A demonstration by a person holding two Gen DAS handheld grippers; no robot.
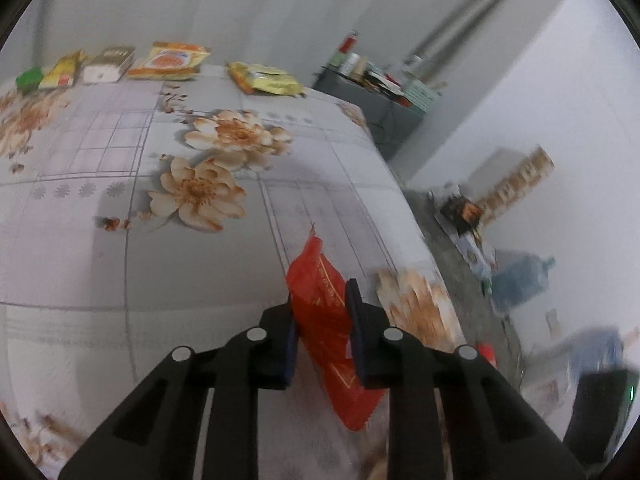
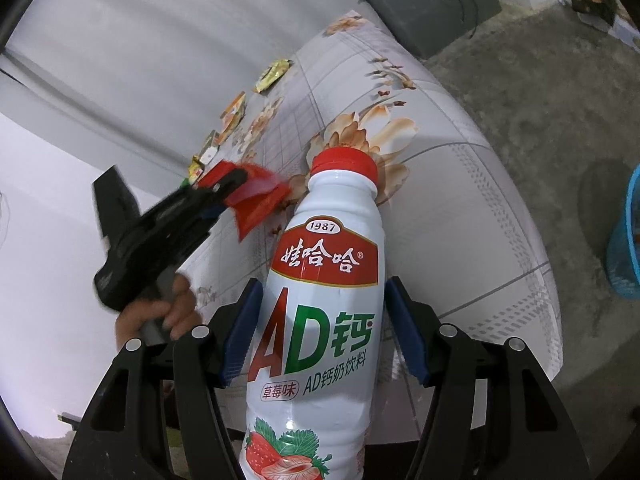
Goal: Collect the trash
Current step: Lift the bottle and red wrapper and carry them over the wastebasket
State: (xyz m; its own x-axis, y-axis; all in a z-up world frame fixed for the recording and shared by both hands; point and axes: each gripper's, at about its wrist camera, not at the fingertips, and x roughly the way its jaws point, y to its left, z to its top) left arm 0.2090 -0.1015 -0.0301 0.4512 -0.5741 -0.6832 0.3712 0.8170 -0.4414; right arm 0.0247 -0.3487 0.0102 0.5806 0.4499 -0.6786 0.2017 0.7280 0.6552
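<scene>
My left gripper [image 1: 322, 304] is shut on a red wrapper [image 1: 332, 332] and holds it above the flowered bed sheet [image 1: 200, 240]. It also shows in the right wrist view [image 2: 224, 196], with the red wrapper [image 2: 260, 200] in its jaws. My right gripper [image 2: 320, 300] is shut on a white milk-drink bottle [image 2: 324, 312] with a red cap, held over the bed's edge. Several snack wrappers lie along the far side of the bed: a yellow packet [image 1: 266, 78], an orange packet [image 1: 170, 60], a small carton [image 1: 106, 66].
A blue basket [image 2: 626, 236] stands on the grey floor at the right. A dark cabinet [image 1: 372, 108] with clutter on top stands beyond the bed. A blue water jug [image 1: 520, 276] and boxes sit by the white wall.
</scene>
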